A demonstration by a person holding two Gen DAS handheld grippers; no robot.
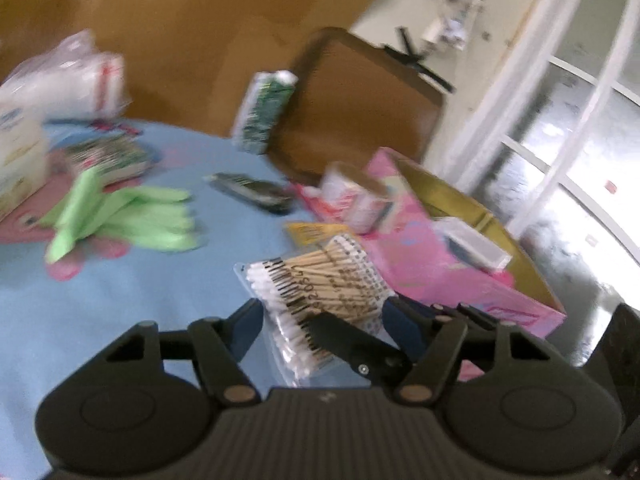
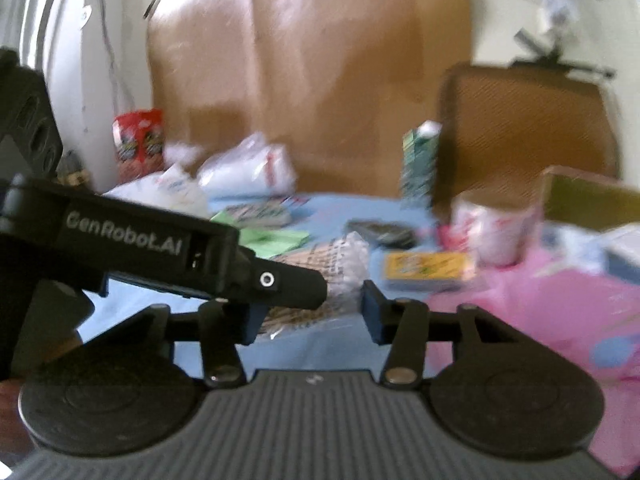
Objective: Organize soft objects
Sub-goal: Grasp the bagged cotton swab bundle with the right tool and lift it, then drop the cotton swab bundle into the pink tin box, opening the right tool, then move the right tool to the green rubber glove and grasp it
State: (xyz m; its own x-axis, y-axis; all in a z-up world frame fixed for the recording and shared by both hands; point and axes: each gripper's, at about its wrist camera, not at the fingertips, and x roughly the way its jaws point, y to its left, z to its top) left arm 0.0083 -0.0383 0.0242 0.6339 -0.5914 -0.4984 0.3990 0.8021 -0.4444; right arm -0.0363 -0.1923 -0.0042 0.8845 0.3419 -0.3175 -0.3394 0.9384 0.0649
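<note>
Jaws of the left gripper (image 1: 320, 312) stood part-way closed around a clear packet of cotton swabs (image 1: 320, 280), with a blue pad lying against each long edge of it, so it appeared gripped. The right gripper (image 2: 314, 308) had the same packet between its jaws. Its right pad sat just at the wrapper's edge, but its left pad was hidden behind a black finger of the left gripper, so I could not tell whether it pinched. In the right wrist view, that left finger's tip touched the packet. Both views were blurred.

The packet was at the near edge of a counter covered in light blue cloth (image 1: 120, 300), just beside a pink open box (image 1: 420, 252). A small yellow box (image 2: 428, 270) lay just beyond the packet, near a wrapped white roll (image 1: 356, 196). Green gloves (image 1: 132, 216) lay farther left on the cloth, a dark flat object (image 1: 252, 192) lay between them and the roll, and white plastic bags (image 1: 68, 76) sat at the far left edge. A green-and-white carton (image 1: 264, 112) stood upright at the far edge beside a brown chair back (image 1: 360, 108).
</note>
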